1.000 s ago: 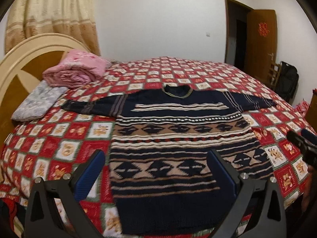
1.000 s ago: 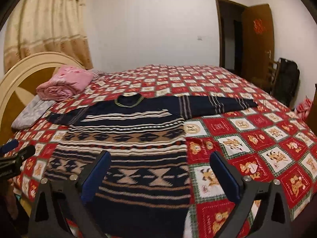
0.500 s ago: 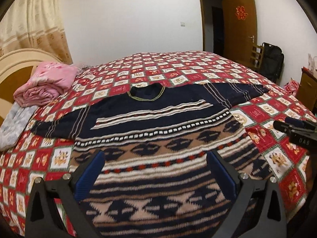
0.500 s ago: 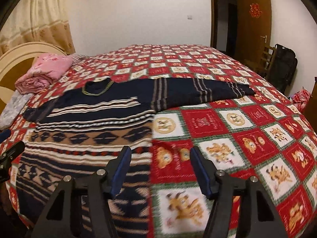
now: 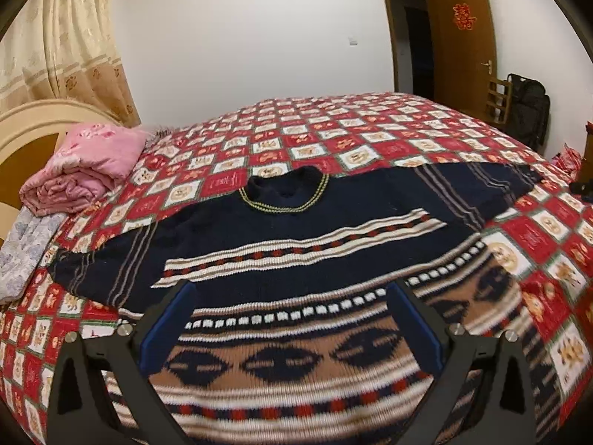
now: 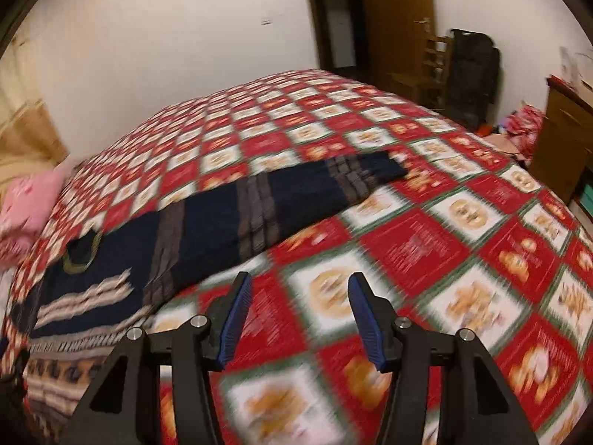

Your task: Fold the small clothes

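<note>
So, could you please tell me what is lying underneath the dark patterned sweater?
The sweater lies spread flat on the red checked bedspread, which shows all around it. Whatever is beneath the sweater itself is covered.

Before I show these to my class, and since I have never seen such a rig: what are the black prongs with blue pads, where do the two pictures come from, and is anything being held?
The prongs are two-finger grippers that a person holds, one in each hand, each with a fisheye camera looking along its fingers. One picture is from the left gripper, the other from the right gripper. A dark patterned sweater lies spread flat on a bed with a red checked bedspread; a folded pink quilt sits by the headboard. In the right view one sleeve stretches across the bedspread. Nothing is held: both grippers are open, and the right one's jaws have just been closing, with nothing between them.
</note>
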Demonstrator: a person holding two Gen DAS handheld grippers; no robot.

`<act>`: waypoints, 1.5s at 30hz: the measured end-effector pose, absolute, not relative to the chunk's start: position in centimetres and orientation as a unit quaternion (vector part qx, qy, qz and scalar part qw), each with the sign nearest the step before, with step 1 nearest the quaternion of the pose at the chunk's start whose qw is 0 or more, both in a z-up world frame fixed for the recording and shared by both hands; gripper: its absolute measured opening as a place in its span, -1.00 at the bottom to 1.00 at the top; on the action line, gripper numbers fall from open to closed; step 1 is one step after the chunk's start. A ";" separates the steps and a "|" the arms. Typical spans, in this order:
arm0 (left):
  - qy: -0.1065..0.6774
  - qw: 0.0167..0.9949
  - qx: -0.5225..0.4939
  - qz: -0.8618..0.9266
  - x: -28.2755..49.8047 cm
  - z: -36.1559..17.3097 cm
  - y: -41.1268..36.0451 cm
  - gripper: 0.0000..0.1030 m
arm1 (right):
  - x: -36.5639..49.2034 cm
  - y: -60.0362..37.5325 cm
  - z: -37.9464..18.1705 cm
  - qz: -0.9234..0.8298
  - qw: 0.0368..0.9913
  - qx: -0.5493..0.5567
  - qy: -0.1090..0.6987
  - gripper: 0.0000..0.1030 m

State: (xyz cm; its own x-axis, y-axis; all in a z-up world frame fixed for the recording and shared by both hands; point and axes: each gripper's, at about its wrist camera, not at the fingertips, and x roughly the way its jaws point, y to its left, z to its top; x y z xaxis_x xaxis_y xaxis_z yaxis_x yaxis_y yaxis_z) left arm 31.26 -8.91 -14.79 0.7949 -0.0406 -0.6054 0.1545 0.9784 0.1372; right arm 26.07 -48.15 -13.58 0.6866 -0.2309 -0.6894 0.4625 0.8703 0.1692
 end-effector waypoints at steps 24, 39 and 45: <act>0.383 0.920 0.070 -0.046 39.3 -19.3 -9.8 1.00 | 39.4 -64.8 -20.5 -0.288 0.843 0.283 0.356 -0.15; 0.397 0.916 0.030 -0.050 39.8 -19.1 -8.7 1.00 | 41.3 -56.2 -16.0 -0.223 0.905 0.150 0.331 -0.85; 0.393 0.917 0.020 -0.058 39.0 -18.5 -8.2 1.00 | 42.2 -48.0 -13.4 -0.153 0.932 0.089 0.318 -0.85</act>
